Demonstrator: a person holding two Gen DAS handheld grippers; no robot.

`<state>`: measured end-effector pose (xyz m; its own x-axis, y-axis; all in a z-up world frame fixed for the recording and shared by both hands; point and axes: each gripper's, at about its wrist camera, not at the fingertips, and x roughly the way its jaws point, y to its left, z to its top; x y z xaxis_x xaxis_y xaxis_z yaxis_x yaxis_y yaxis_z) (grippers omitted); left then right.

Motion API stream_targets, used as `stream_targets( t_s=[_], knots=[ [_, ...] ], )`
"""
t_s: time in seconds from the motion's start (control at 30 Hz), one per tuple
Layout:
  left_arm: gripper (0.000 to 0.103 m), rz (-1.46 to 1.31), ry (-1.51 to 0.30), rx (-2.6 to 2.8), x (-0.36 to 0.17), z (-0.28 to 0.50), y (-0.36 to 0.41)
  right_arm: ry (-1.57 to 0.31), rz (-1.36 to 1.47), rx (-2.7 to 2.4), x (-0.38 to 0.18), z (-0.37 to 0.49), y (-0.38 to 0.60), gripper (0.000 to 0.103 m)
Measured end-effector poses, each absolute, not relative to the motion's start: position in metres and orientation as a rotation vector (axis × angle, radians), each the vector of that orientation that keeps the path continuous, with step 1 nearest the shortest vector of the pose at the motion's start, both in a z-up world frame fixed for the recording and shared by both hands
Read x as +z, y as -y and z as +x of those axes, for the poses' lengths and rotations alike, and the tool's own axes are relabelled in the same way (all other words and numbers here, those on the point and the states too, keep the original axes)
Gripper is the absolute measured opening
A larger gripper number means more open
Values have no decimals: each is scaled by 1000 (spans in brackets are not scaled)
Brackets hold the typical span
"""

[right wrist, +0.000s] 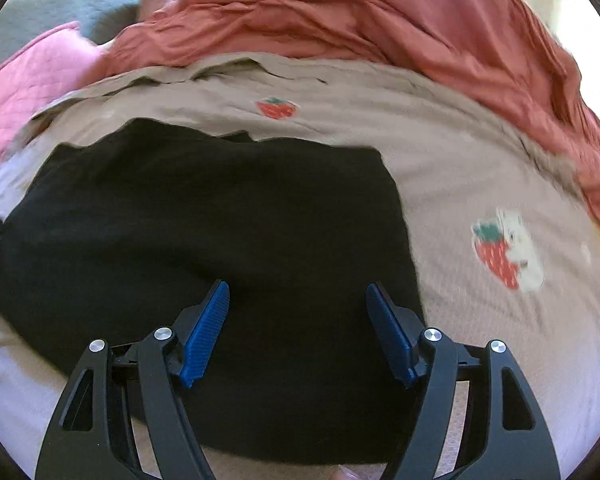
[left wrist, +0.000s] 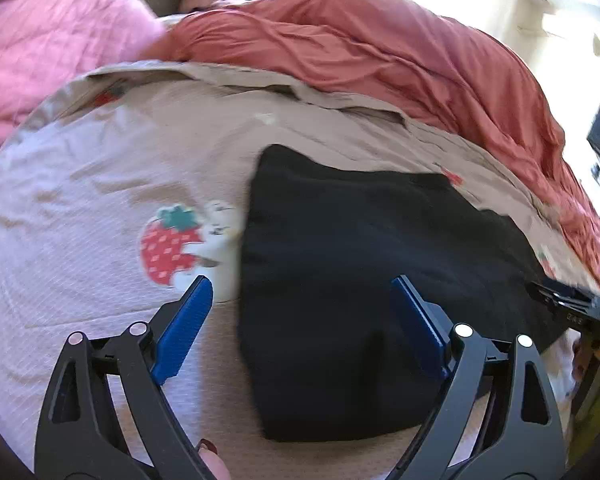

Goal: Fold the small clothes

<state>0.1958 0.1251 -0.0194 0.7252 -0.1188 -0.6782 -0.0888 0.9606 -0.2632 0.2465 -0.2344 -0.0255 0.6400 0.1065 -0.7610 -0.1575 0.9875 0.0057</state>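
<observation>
A black garment (left wrist: 340, 264) lies flat on a beige bedspread (left wrist: 100, 168) printed with strawberries. My left gripper (left wrist: 302, 284) hovers open over the garment's near left edge; one blue finger is over the bedspread, the other over the black cloth. In the right wrist view the same black garment (right wrist: 204, 220) fills the middle. My right gripper (right wrist: 298, 290) stands open above its near right part, with nothing pinched between the blue pads (right wrist: 206, 328).
A rust-red duvet (left wrist: 380, 52) is bunched along the far side of the bed, with a pink quilt (left wrist: 48, 48) at far left. Part of the other black gripper (left wrist: 568, 300) shows at the right edge. A strawberry and bunny print (right wrist: 504, 252) lies to the right.
</observation>
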Motion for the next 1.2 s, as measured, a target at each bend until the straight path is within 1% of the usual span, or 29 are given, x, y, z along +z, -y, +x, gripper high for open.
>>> stream_targets(
  t_s=[0.13, 0.27, 0.3, 0.33, 0.37, 0.4, 0.43, 0.47, 0.5, 0.53, 0.57, 0.67, 0.73, 0.8, 0.83, 0.87, 0.93, 0.97, 1.03, 1.13, 1.2],
  knots=[
    [84, -379, -821, 14, -30, 202, -144, -798, -1, 114, -16, 236, 257, 70],
    [84, -440, -862, 9, -41, 205, -152, -843, 82, 87, -23, 240, 277, 71],
    [82, -440, -860, 7, -41, 205, -152, -859, 102, 83, -26, 242, 280, 71],
    [77, -437, -854, 2, -40, 204, -151, -881, 130, 87, -30, 245, 285, 71],
    [61, -433, -849, -4, -39, 203, -150, -894, 155, 95, -33, 245, 287, 69],
    [42, -424, -844, -14, -38, 203, -148, -904, 186, 110, -35, 245, 290, 65],
    [33, -413, -836, -23, -36, 202, -145, -916, 230, 145, -38, 245, 293, 47],
    [17, -400, -830, -31, -35, 201, -142, -919, 253, 159, -39, 244, 295, 30],
    [13, -366, -817, -34, -31, 200, -137, -916, 269, 174, -38, 241, 296, 23],
    [11, -339, -807, -31, -29, 199, -133, -907, 286, 194, -35, 238, 297, 13],
    [8, -299, -781, -30, -23, 196, -128, -895, 291, 200, -31, 234, 298, 10],
    [8, -294, -726, -41, -11, 192, -128, -868, 284, 195, -23, 220, 303, 9],
    [8, -309, -739, -41, -12, 194, -131, -887, 271, 178, -30, 217, 306, 9],
    [8, -304, -810, -12, -24, 200, -132, -909, 284, 147, -42, 221, 308, 16],
    [8, -300, -850, -2, -31, 203, -132, -918, 306, 134, -47, 222, 311, 25],
    [9, -312, -881, -1, -39, 205, -133, -918, 326, 134, -49, 224, 314, 28],
    [9, -330, -876, -4, -39, 203, -136, -915, 330, 124, -47, 224, 315, 31],
    [9, -332, -863, 0, -35, 202, -138, -911, 314, 112, -45, 223, 314, 36],
    [9, -330, -833, 9, -29, 198, -138, -878, 272, 74, -34, 217, 313, 44],
    [10, -312, -744, 23, -13, 189, -137, -809, 231, 60, -19, 211, 309, 46],
    [17, -298, -690, -6, -1, 184, -128, -782, 189, 80, -11, 211, 300, 47]
  ],
)
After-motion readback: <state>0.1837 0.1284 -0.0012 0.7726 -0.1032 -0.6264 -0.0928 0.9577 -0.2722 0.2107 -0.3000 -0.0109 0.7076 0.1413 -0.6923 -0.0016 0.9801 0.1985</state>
